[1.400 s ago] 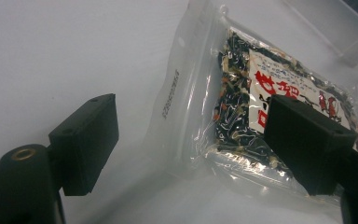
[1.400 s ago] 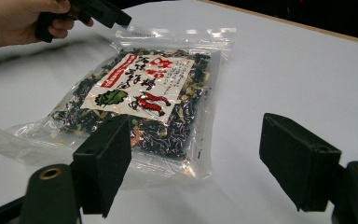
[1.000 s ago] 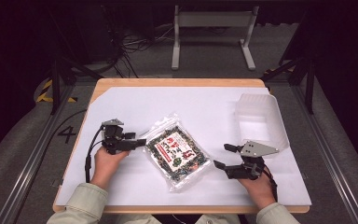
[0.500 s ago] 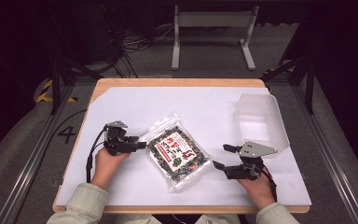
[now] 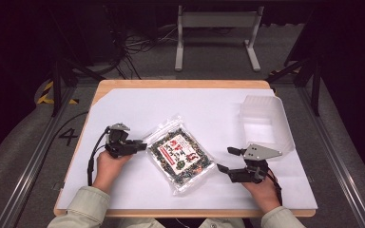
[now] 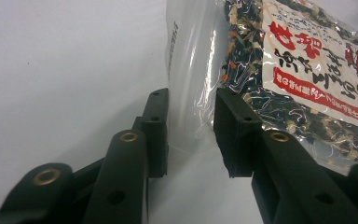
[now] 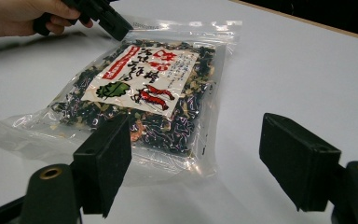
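Note:
A clear bag of dark dried flakes [image 5: 180, 154] with a white and red label lies flat on the white sheet, mid-table. My left gripper [image 5: 144, 146] is at the bag's left edge. In the left gripper view my left gripper [image 6: 191, 98] is open, its jaws on either side of the bag's [image 6: 307, 60] clear sealed margin. My right gripper [image 5: 224, 159] stands open just right of the bag, apart from it. In the right gripper view the wide-apart jaws of my right gripper [image 7: 193, 126] frame the bag's [image 7: 140, 88] near corner, and the left gripper [image 7: 116, 28] sits at its far edge.
An empty clear plastic tub [image 5: 266, 123] stands at the right back of the white sheet [image 5: 171, 104]. The wooden table edge [image 5: 180, 84] borders the sheet. Beyond the table are cables and a metal stand [image 5: 216, 28] on the floor.
My left gripper has shifted slightly at the bag's left edge. The right gripper and the bag have not visibly moved.

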The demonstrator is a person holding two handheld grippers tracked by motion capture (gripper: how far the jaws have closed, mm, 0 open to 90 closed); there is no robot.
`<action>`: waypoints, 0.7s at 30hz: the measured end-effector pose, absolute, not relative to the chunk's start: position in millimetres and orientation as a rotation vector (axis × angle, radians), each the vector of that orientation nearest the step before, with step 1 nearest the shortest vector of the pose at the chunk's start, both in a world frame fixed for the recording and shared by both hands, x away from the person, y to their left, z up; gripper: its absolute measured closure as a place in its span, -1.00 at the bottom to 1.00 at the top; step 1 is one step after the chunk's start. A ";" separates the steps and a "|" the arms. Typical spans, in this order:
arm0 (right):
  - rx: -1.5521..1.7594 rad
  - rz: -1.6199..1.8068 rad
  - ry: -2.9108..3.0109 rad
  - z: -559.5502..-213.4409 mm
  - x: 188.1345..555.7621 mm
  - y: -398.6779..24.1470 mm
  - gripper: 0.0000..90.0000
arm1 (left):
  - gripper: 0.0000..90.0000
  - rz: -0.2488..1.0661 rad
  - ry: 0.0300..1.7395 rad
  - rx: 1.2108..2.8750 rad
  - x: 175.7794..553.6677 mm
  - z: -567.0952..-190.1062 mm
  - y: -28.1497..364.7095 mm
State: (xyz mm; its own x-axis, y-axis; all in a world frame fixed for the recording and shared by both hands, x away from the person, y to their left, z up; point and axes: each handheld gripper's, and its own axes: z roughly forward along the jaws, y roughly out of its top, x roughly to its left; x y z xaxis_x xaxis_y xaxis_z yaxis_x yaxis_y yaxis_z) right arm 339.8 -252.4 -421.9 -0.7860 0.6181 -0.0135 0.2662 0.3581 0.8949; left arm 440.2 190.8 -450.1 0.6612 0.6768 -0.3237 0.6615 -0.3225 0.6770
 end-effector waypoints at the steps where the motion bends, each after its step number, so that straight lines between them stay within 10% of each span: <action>1: 0.779 1.402 2.277 -421.9 339.8 -252.4 -0.44 | 0.56 0.024 1.041 2.038 439.1 -449.4 190.6; 21: 0.761 1.409 2.282 -418.9 338.8 -253.6 -0.30 | 0.98 0.083 0.996 2.019 434.2 -443.3 191.9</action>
